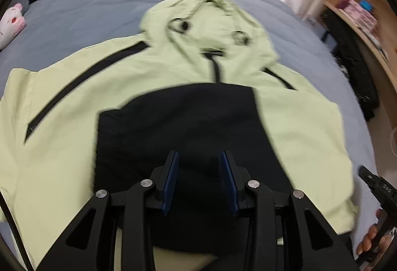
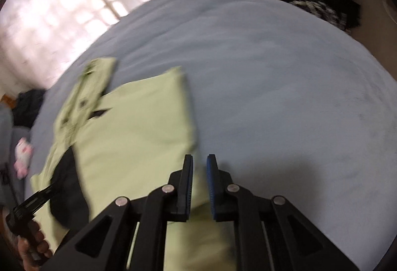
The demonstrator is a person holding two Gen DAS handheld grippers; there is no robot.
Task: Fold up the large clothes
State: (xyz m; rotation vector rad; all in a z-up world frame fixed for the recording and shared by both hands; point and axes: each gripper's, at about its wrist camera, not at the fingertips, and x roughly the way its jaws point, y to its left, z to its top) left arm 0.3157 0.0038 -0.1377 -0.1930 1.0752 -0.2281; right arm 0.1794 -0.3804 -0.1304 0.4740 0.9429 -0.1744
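A light green hooded jacket (image 1: 292, 122) lies spread face up on the blue-grey bed (image 1: 86, 5), hood (image 1: 208, 22) toward the far side. A black panel (image 1: 178, 117) covers its middle. My left gripper (image 1: 200, 153) hovers over that black panel, jaws apart, nothing pinched between the blue pads (image 1: 171, 179). In the right wrist view the jacket (image 2: 139, 127) fills the lower left. My right gripper (image 2: 199, 156) sits at its right edge, jaws almost together. Green cloth shows through the slit, but no grip is visible. The other gripper (image 2: 34, 201) and a hand (image 2: 32, 248) appear at lower left.
A pink and white plush toy (image 1: 12, 20) lies at the bed's left edge. A wooden shelf (image 1: 359, 15) with small items stands to the right, dark clothes (image 1: 354, 72) piled below it. Pale curtains (image 2: 62, 10) hang behind the bed. Bare sheet (image 2: 285, 97) stretches right of the jacket.
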